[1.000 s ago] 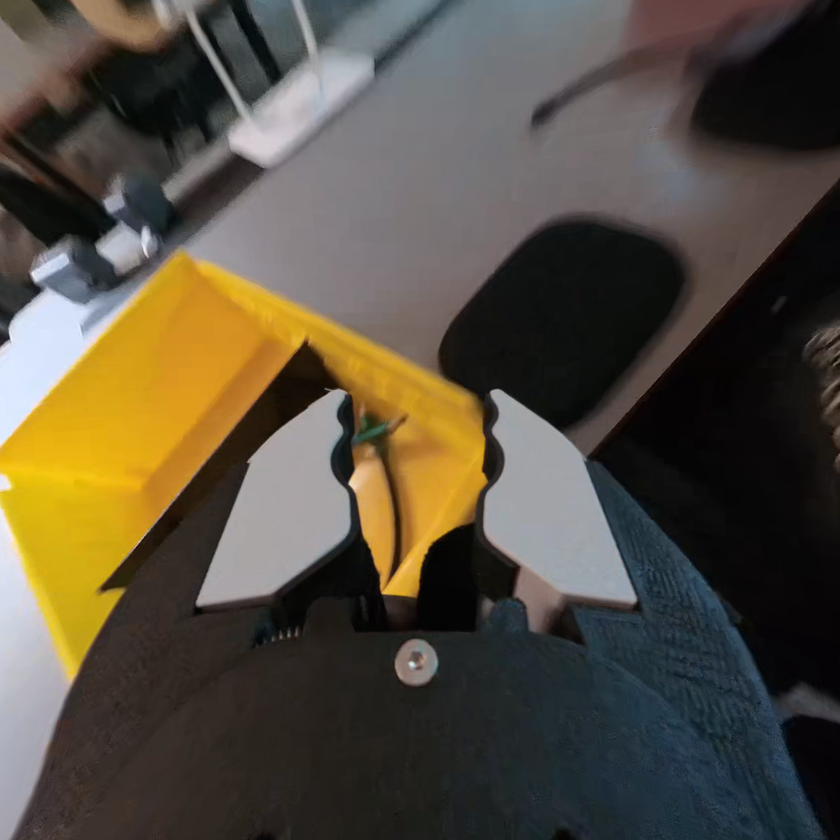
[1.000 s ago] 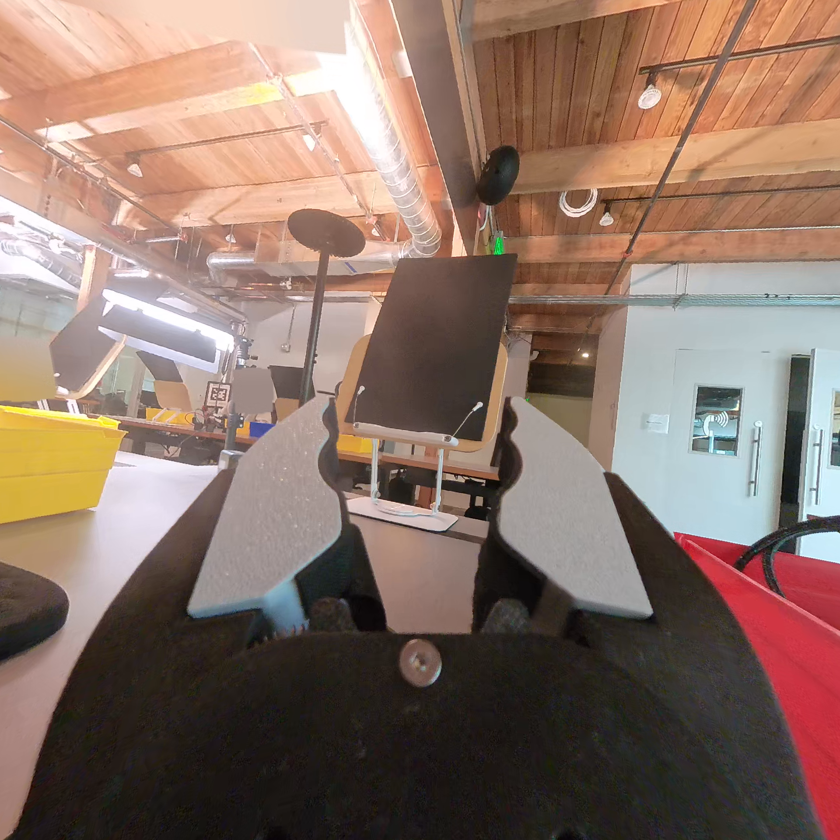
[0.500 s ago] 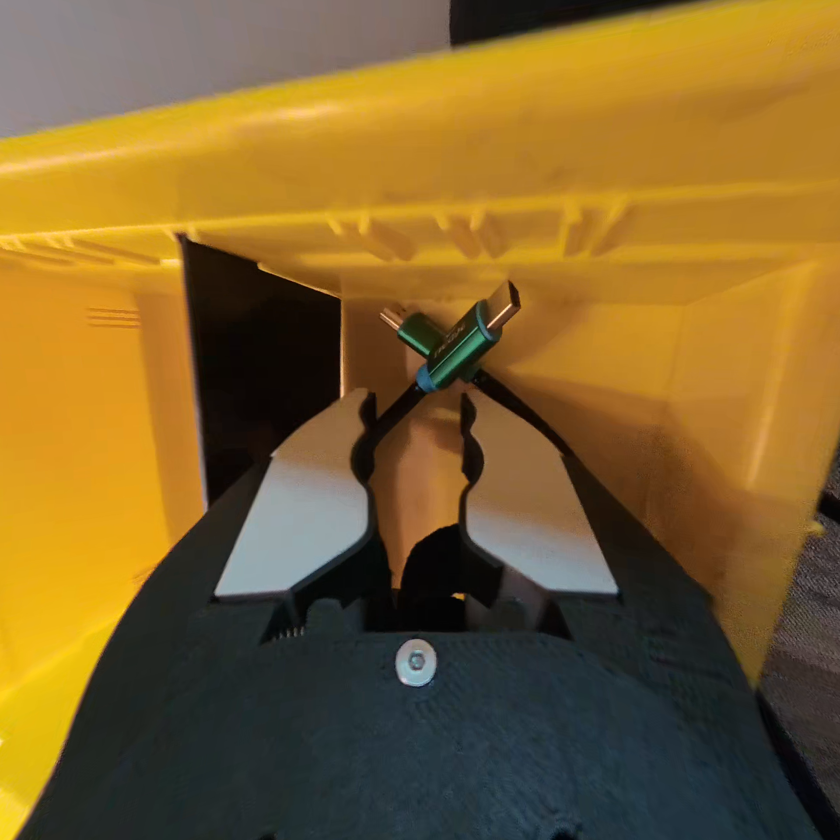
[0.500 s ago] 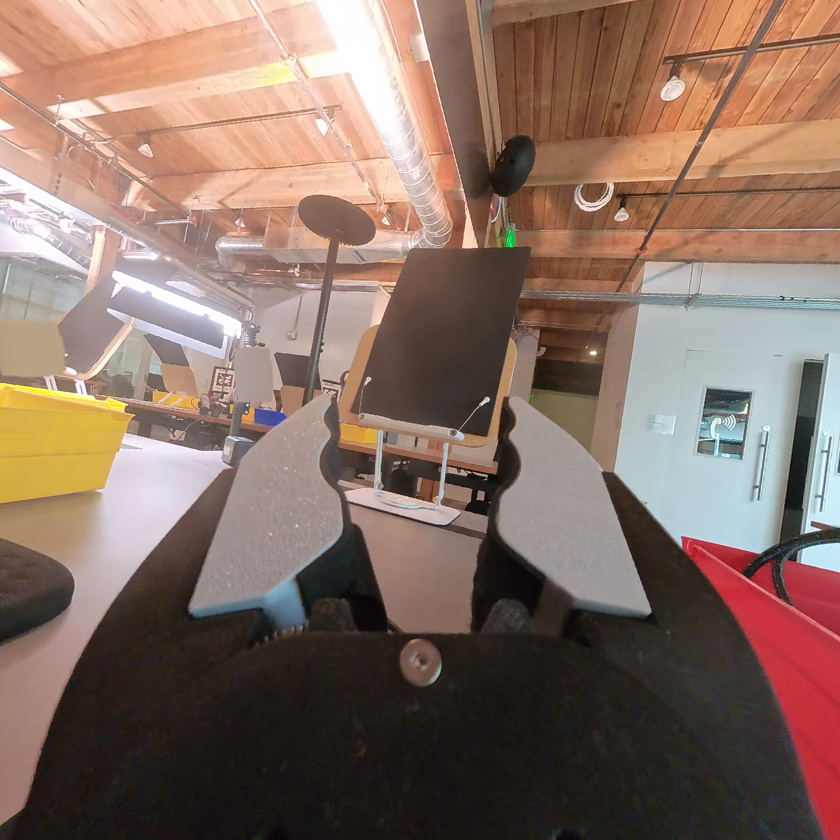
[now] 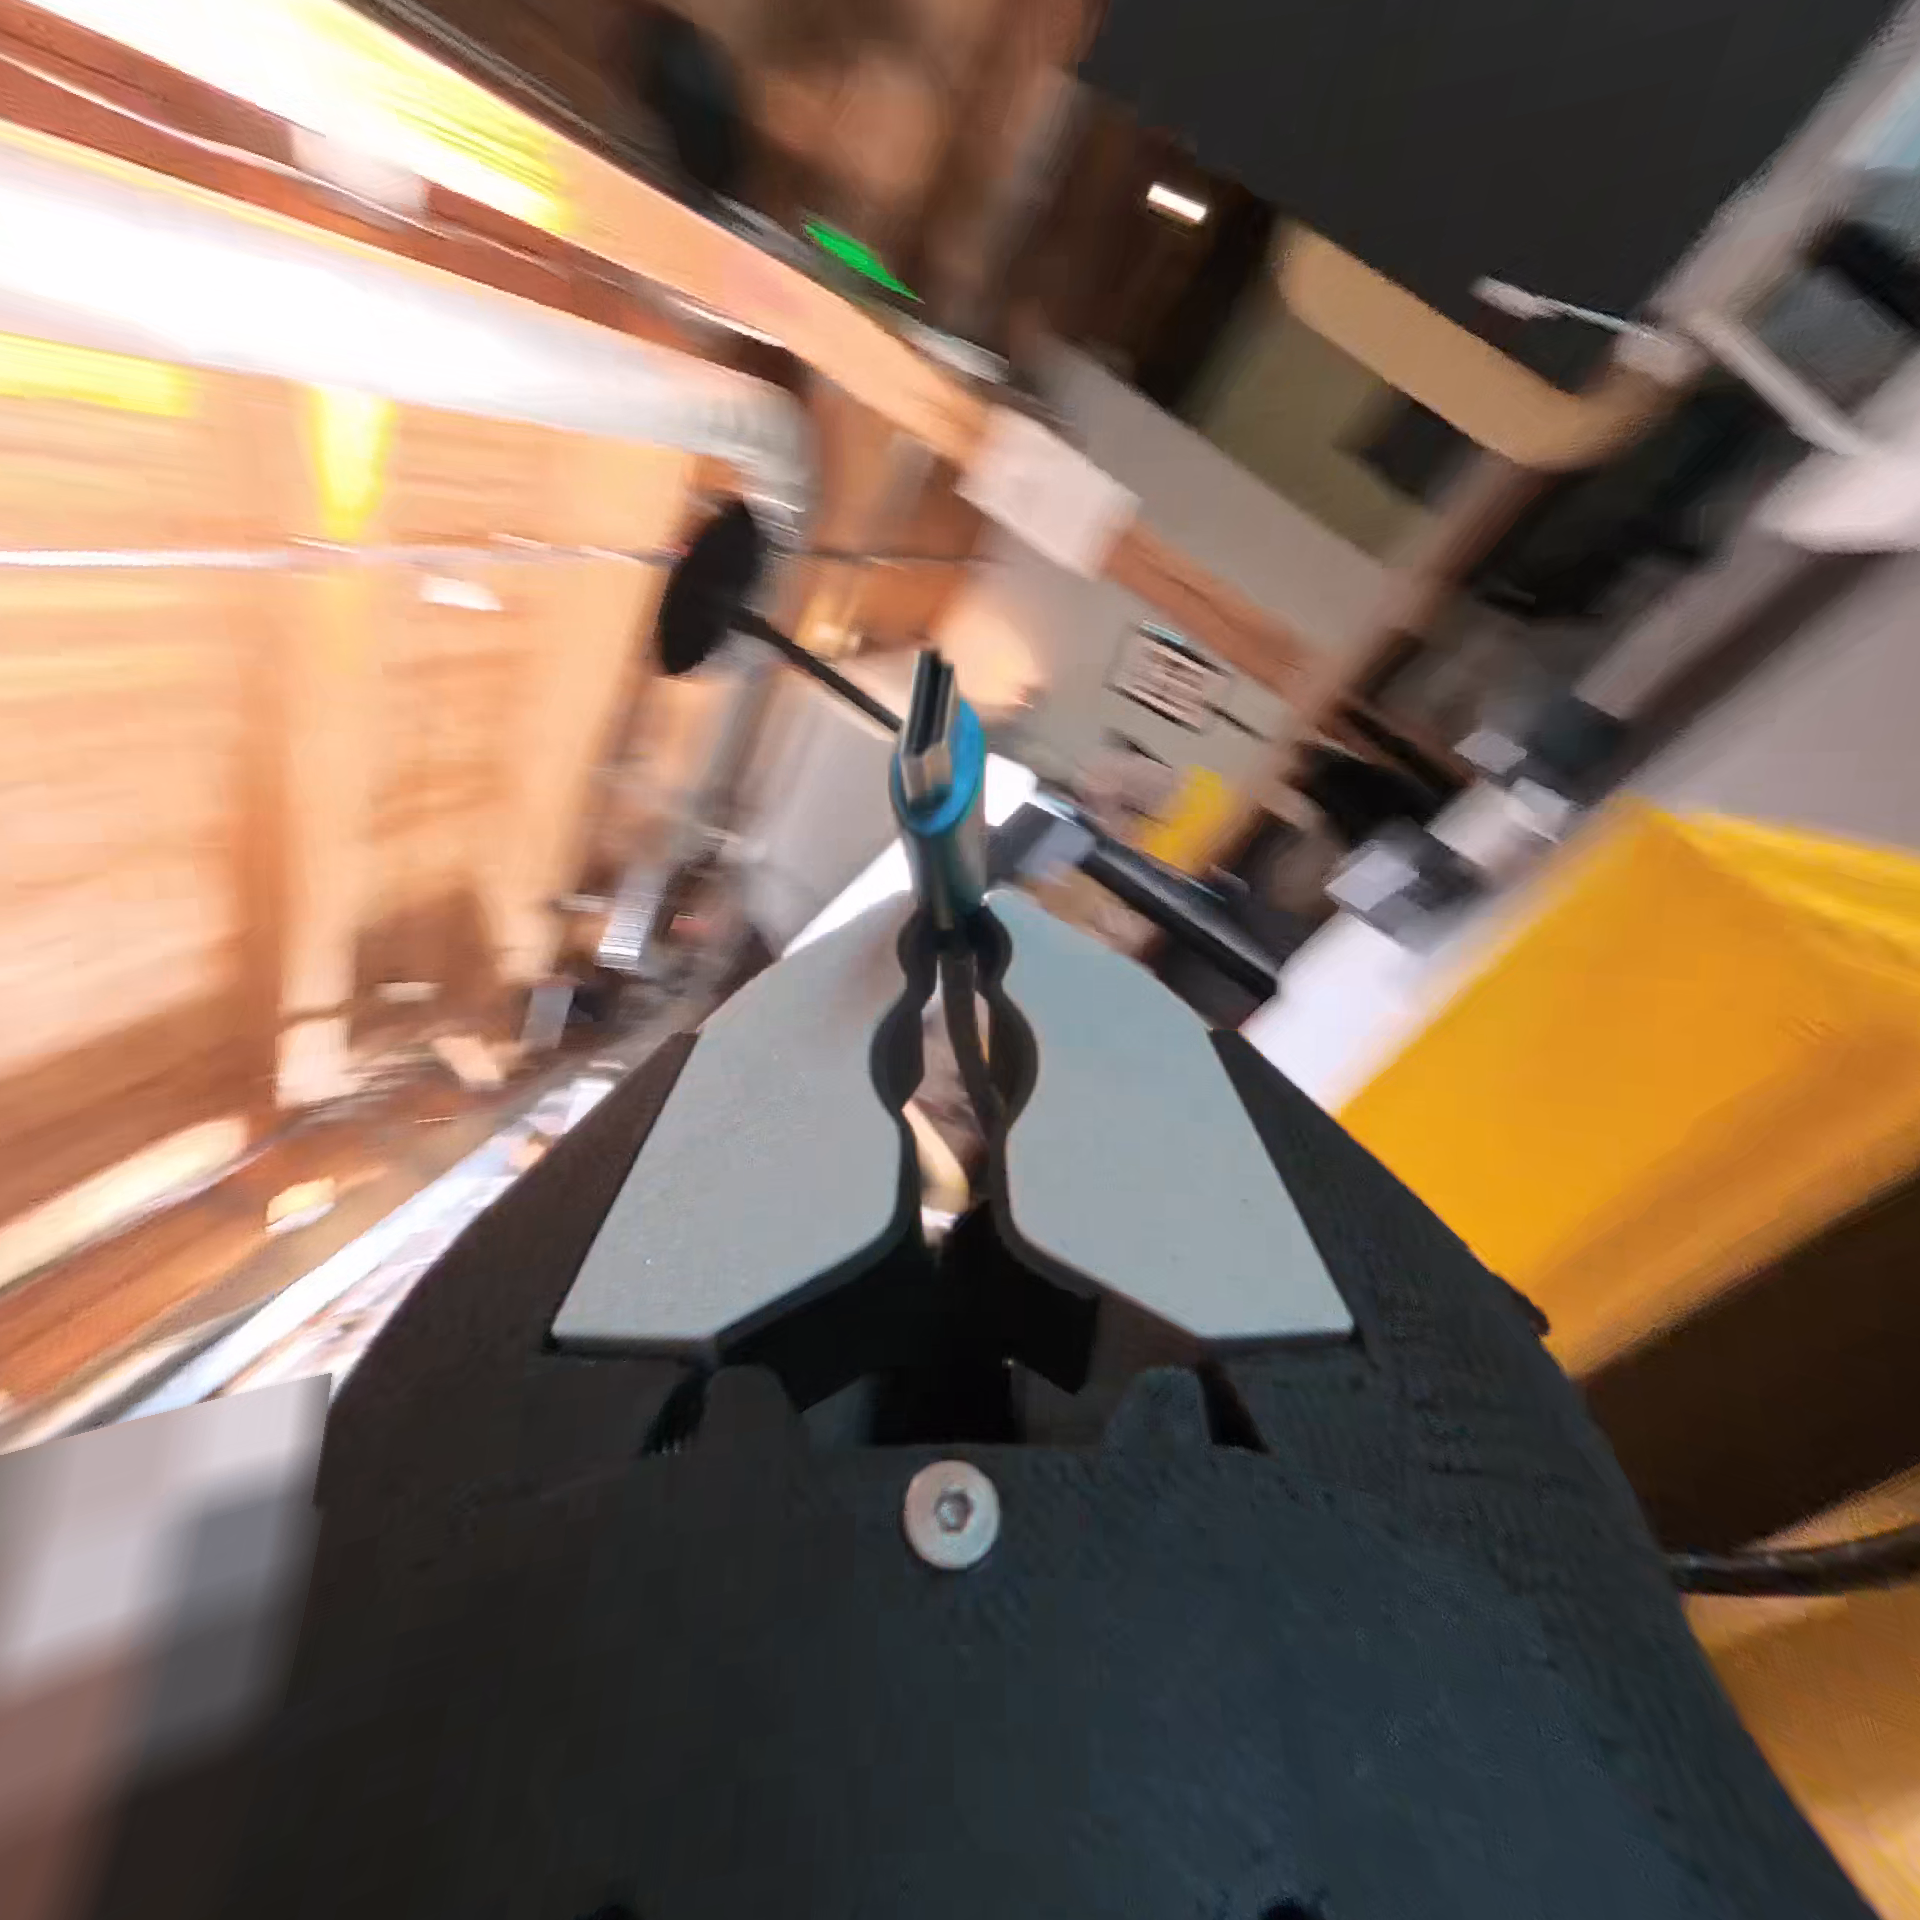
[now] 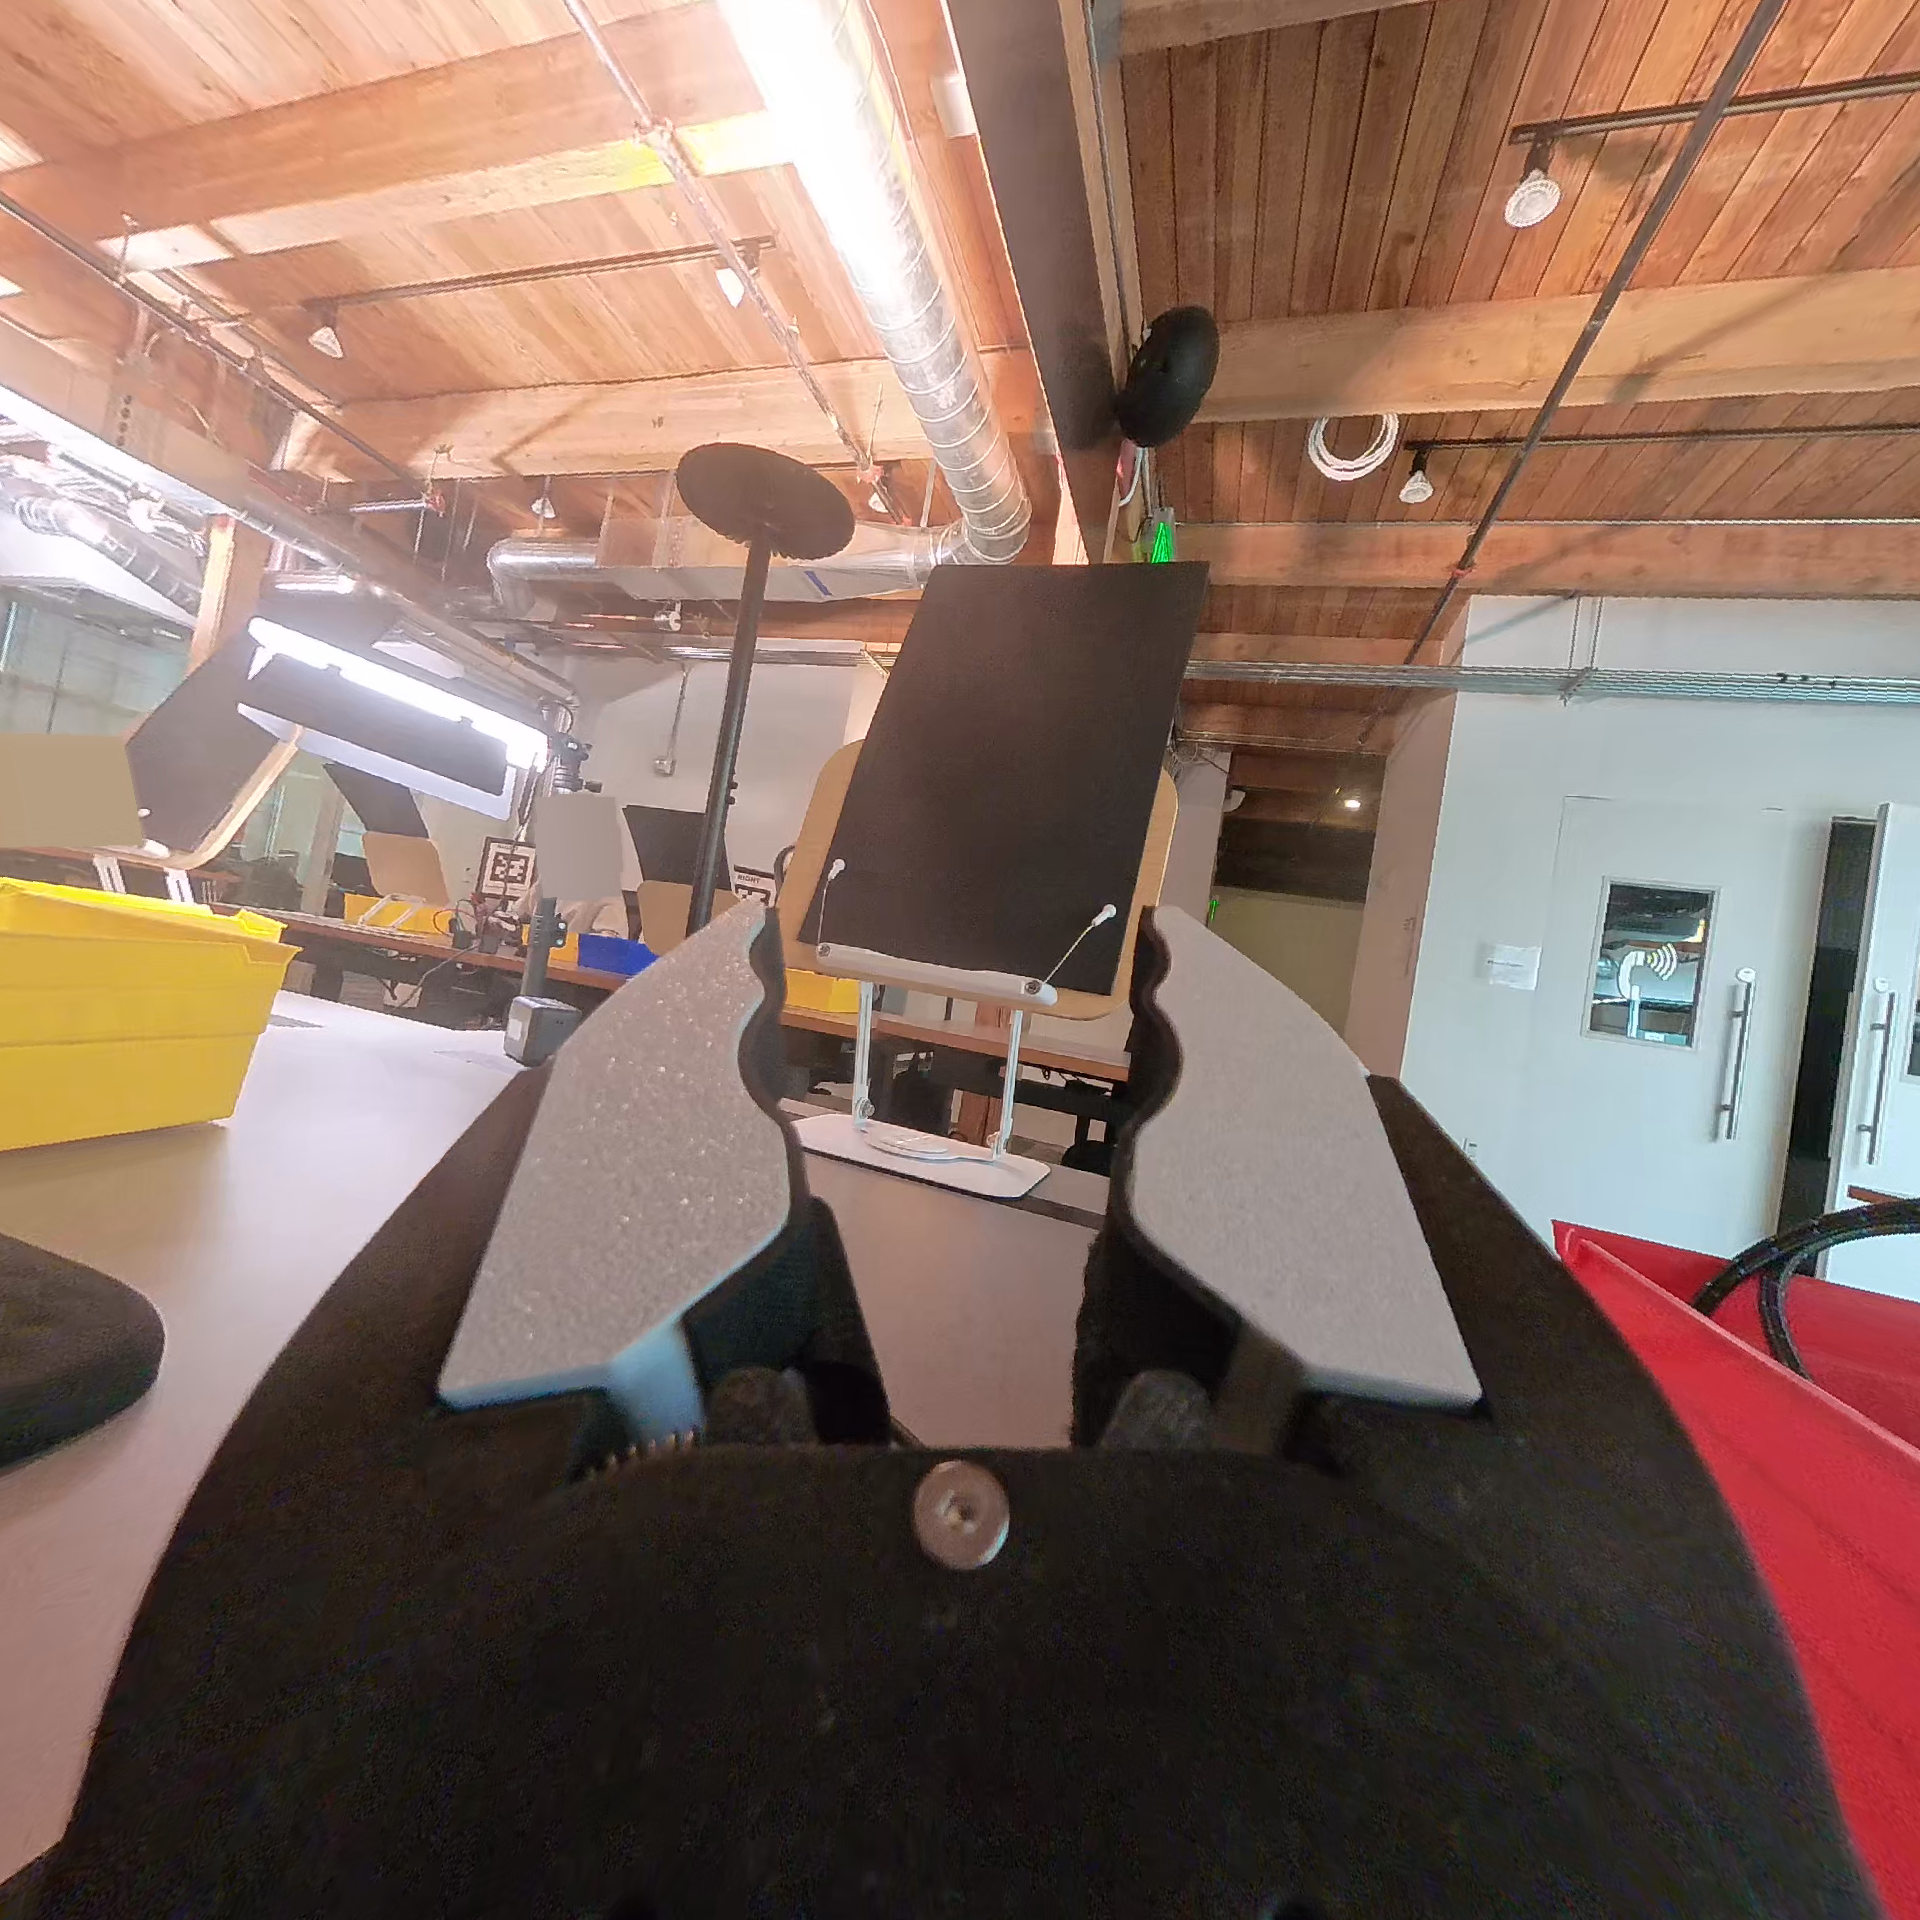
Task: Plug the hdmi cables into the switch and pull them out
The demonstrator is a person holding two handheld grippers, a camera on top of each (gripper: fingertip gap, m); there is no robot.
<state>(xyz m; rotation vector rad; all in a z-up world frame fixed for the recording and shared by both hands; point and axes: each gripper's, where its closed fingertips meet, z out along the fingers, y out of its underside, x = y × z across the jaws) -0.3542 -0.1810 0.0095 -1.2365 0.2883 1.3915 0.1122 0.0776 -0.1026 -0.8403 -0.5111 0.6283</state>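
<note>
In the left wrist view my left gripper (image 5: 954, 914) is shut on the black cables of the HDMI cables just behind their plugs. The plugs (image 5: 938, 790), metal-tipped with a blue-green shell, stick up past the fingertips, one behind the other. A black cable (image 5: 1797, 1558) trails off at the right. The view is blurred and tilted. In the right wrist view my right gripper (image 6: 951, 935) is open and empty, held low over the grey table (image 6: 260, 1174). No switch shows in either view.
A yellow bin (image 5: 1621, 1039) is at the right of the left view, and also shows at the left of the right view (image 6: 114, 1018). A red bin (image 6: 1766, 1455) with a black cable loop is at the right. A dark tablet on a stand (image 6: 1008, 790) stands ahead. A black pad (image 6: 62, 1351) lies at the left.
My left gripper closed on the cables inside the yellow bin and lifted them out, swinging up and tilting. The right gripper has barely moved.
</note>
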